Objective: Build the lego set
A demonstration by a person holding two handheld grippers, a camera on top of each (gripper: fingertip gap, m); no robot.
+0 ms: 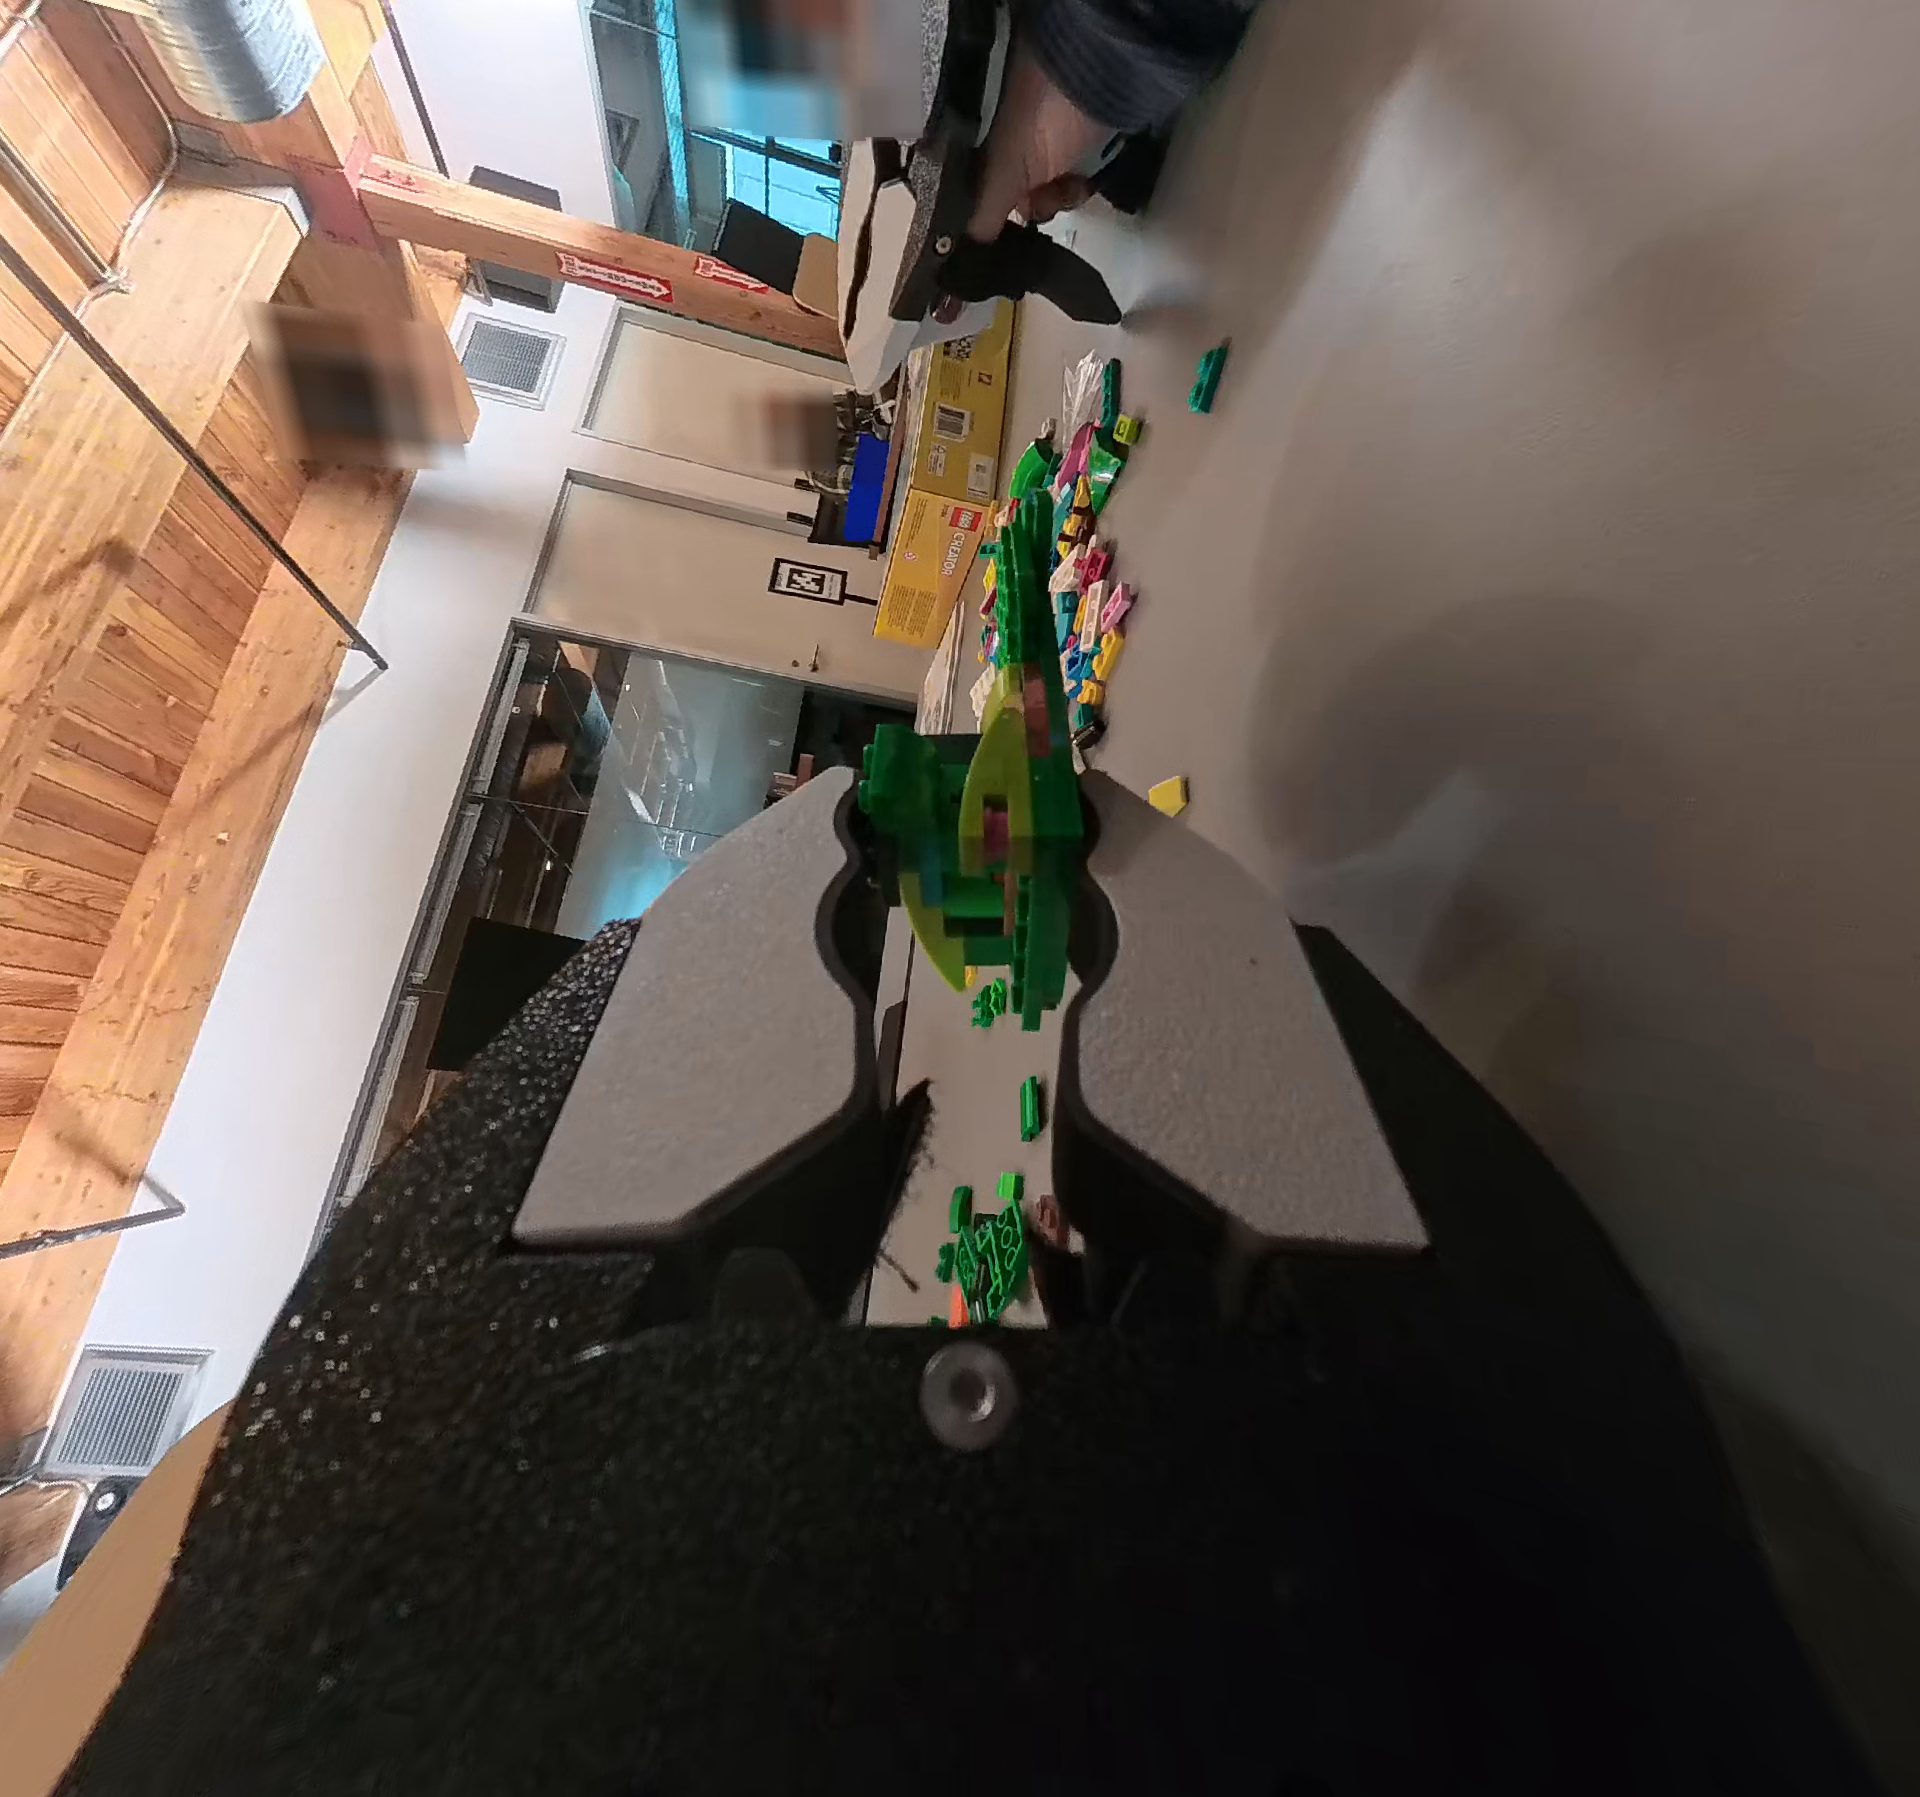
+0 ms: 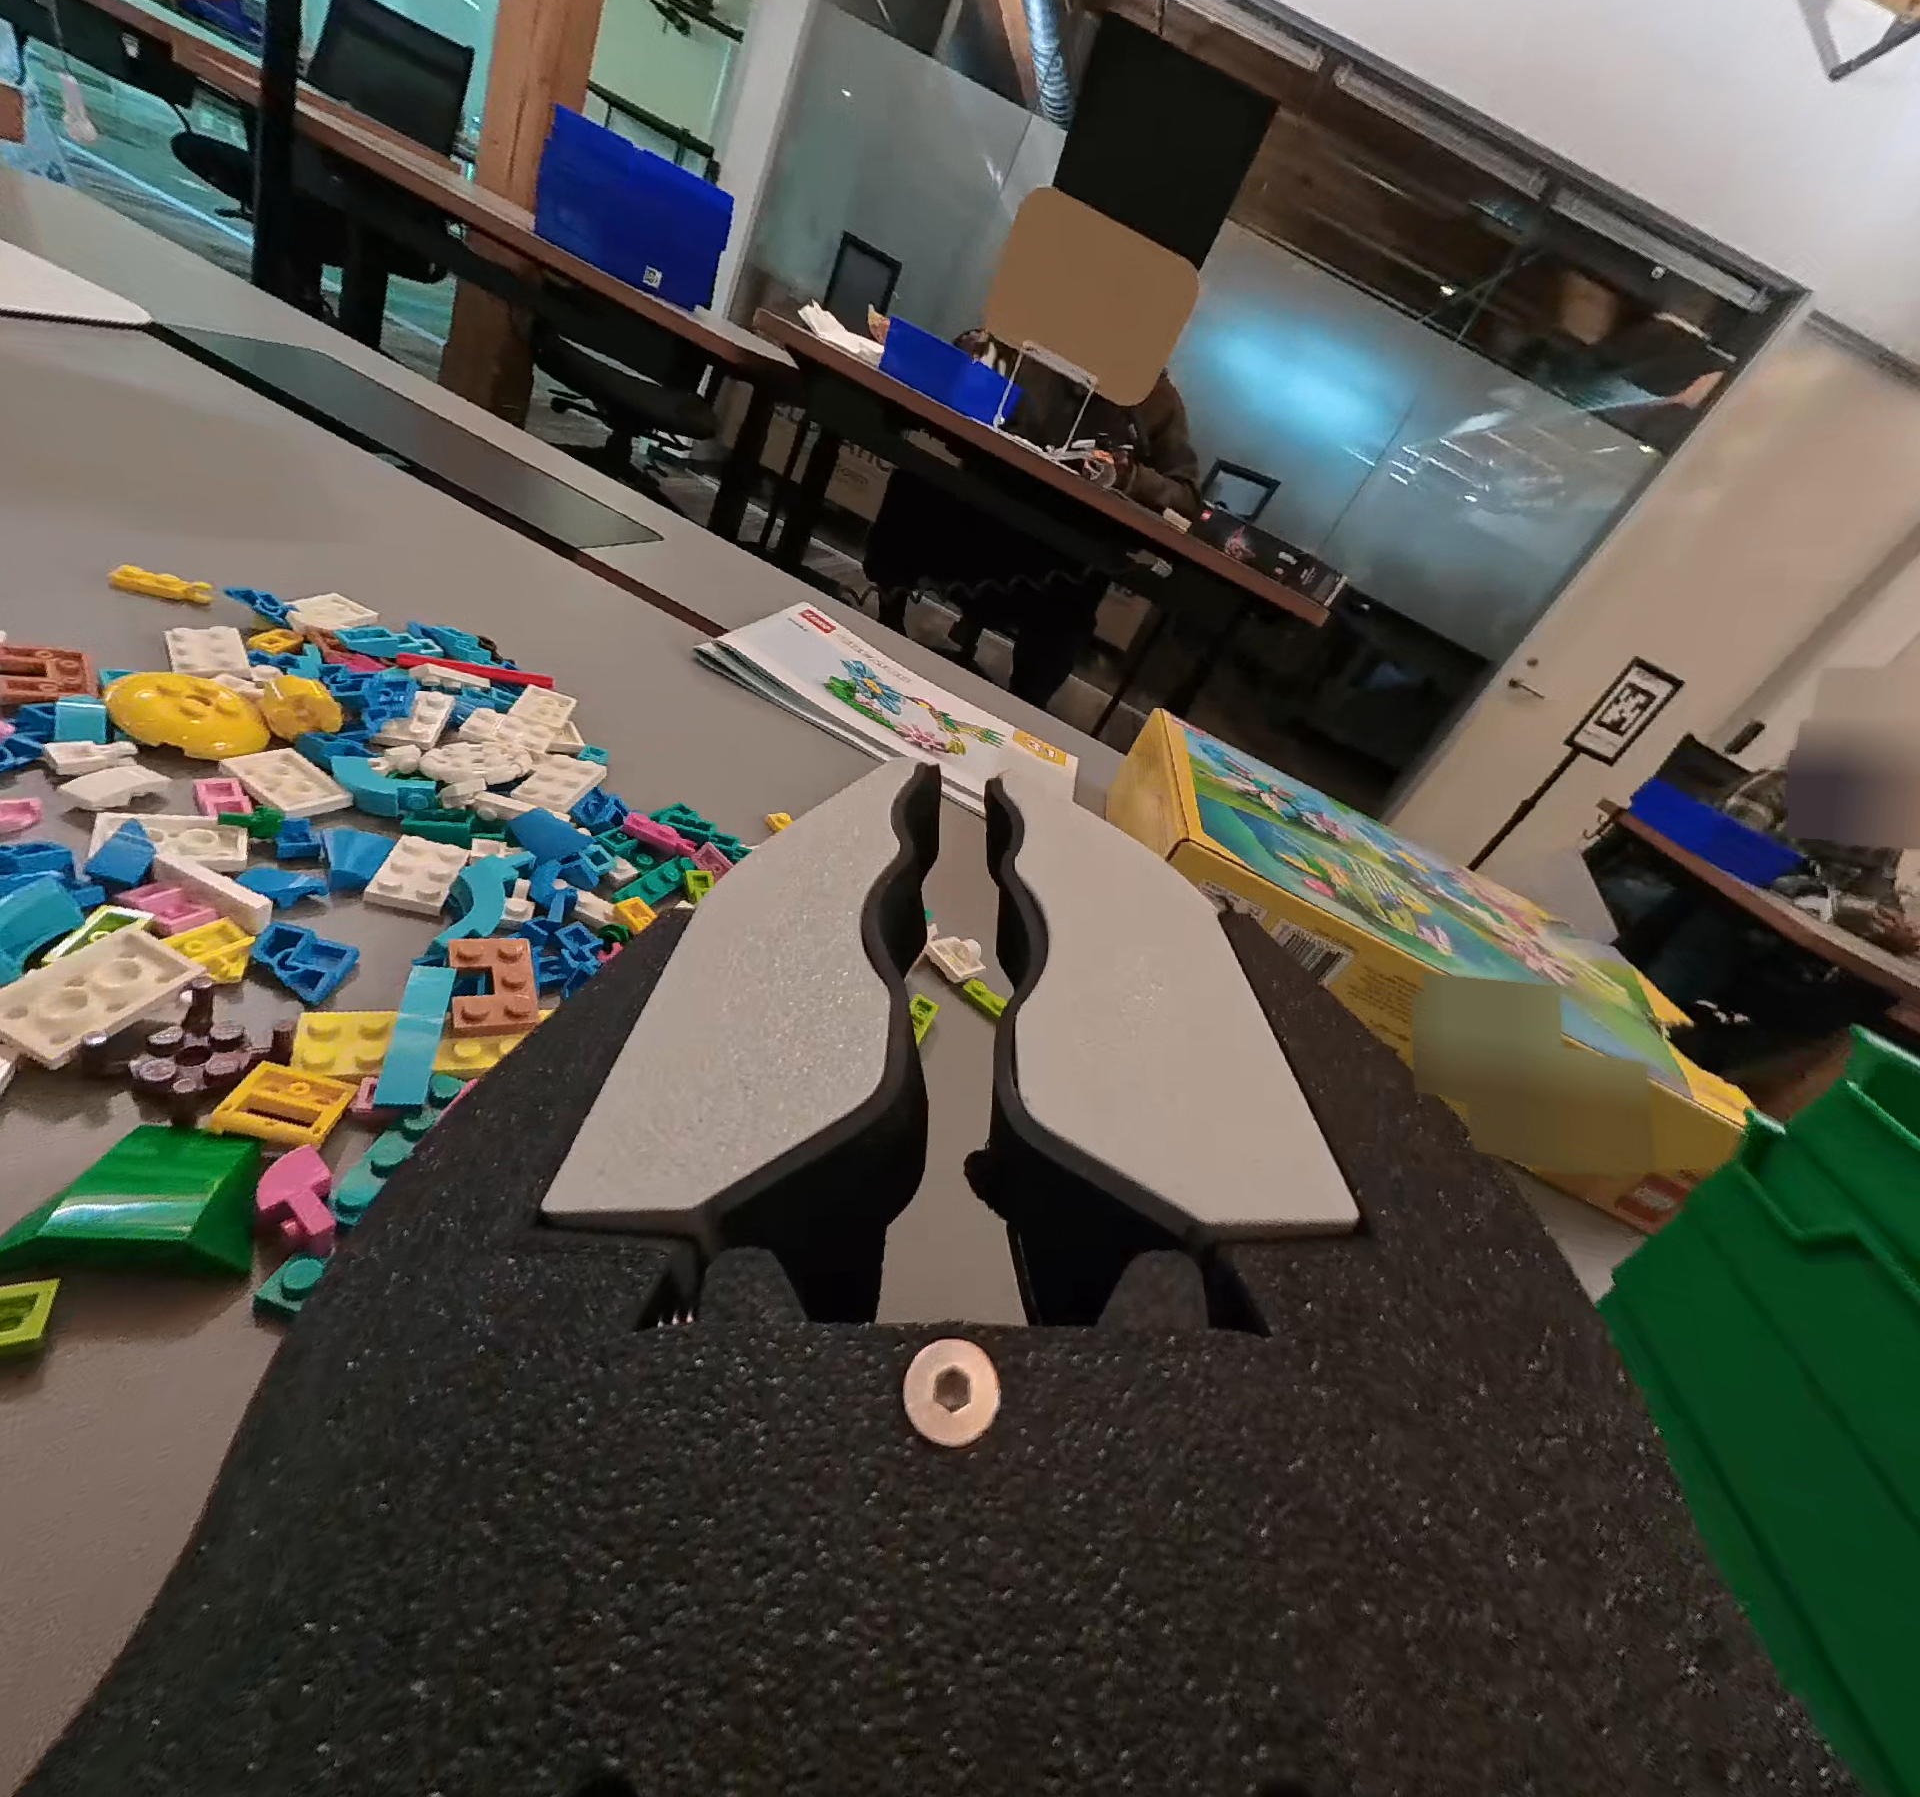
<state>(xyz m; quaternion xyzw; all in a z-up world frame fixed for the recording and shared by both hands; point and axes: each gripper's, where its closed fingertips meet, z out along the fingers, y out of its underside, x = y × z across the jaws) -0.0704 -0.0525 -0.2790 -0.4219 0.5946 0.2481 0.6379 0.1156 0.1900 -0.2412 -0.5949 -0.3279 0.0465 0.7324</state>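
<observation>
Green and lime bricks are making up the half-built lego model (image 1: 997,874), a stack of green plates with a curved lime leaf piece and a little pink inside. The left tool (image 1: 977,812) is gripping this model between its grey fingers (image 1: 1174,926), holding it just above the grey table (image 1: 1558,604). Small green pieces (image 1: 992,1238) are lying on the table below the tool. Farther off, a mixed pile of loose bricks (image 1: 1070,542) is sitting beside the yellow set box (image 1: 940,542).

The right tool (image 2: 961,791) is hanging over the table with its jaws nearly closed on nothing, a narrow gap showing between them. Left of it the loose bricks are spreading out in blue, white, yellow and pink. An instruction booklet (image 2: 883,698) is lying beyond its tips, and a green bin (image 2: 1787,1384) is standing at the right.
</observation>
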